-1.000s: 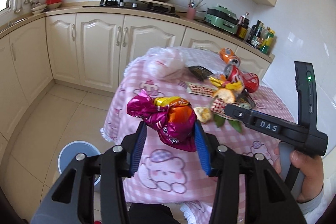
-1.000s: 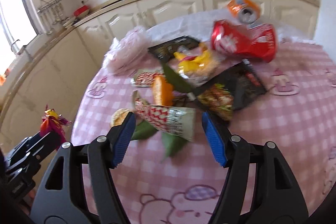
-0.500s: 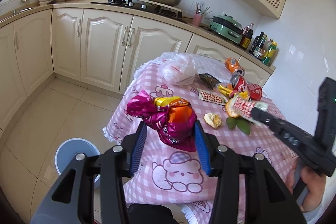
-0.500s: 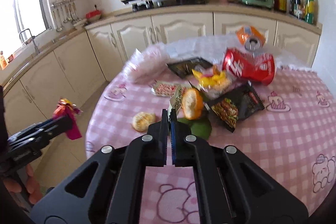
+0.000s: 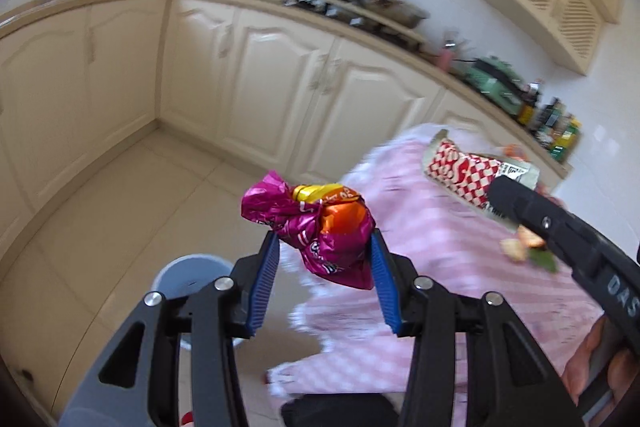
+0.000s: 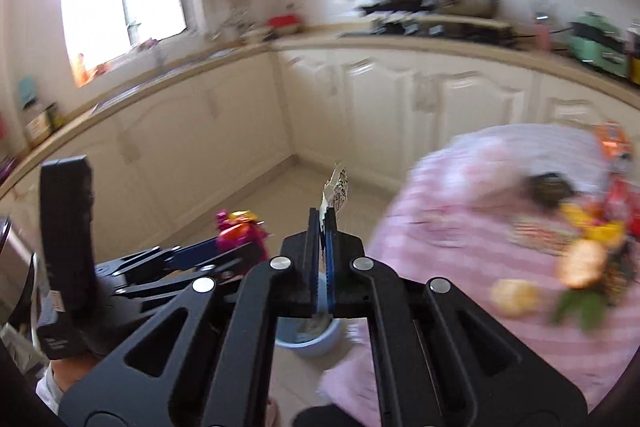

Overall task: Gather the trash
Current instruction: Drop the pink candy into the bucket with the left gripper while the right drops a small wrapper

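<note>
My left gripper (image 5: 324,259) had its jaws clamped on a crumpled magenta wrapper (image 5: 316,227), light and springy, above the floor near the bin (image 5: 188,271). My right gripper (image 6: 325,223) pinched a thin checkered packet (image 5: 464,175) by its edge; it was probably slippery foil, though blur hid detail.

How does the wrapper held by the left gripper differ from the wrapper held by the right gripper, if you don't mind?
The magenta wrapper is crumpled into a bulky wad with orange and yellow showing; the red-checked wrapper is flatter and longer. The left gripper stands partly spread around its wad, while the right gripper is pressed nearly closed on a thin edge. Both are gripped and held off the table.
</note>
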